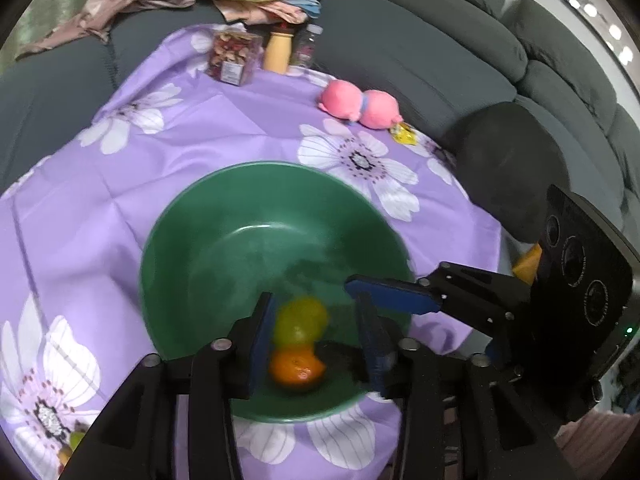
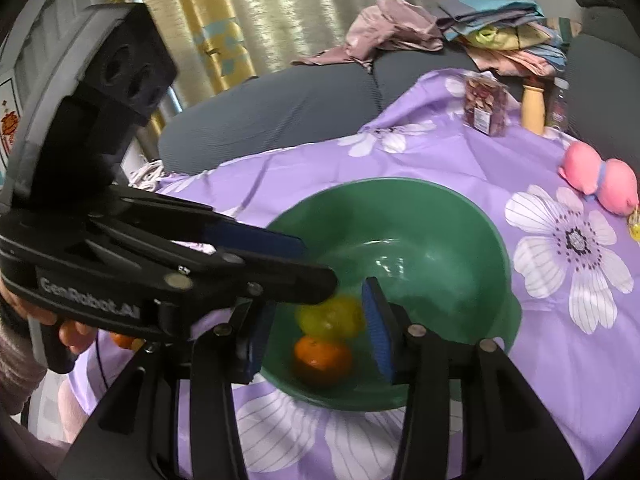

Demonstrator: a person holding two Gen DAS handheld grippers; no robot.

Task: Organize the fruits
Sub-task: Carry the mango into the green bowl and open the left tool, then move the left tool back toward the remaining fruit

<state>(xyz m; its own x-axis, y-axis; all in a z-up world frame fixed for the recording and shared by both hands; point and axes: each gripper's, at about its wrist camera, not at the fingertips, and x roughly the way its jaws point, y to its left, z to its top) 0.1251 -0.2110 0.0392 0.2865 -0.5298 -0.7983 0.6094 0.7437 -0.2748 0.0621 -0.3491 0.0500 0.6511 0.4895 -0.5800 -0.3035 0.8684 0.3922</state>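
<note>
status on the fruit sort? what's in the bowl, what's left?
Done: an orange and a blurred yellow-green fruit are in the green bowl. In hand: nothing; the left hand-held gripper and right hand-held gripper stand open over the bowl. Left: small fruit pieces at the cloth edge, too blurred to count.

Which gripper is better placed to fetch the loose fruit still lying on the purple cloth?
Left, probably. The loose fruit lies at the cloth's edge on the left gripper's side, close beside its body. The right gripper is across the green bowl from it. Both look empty.
</note>
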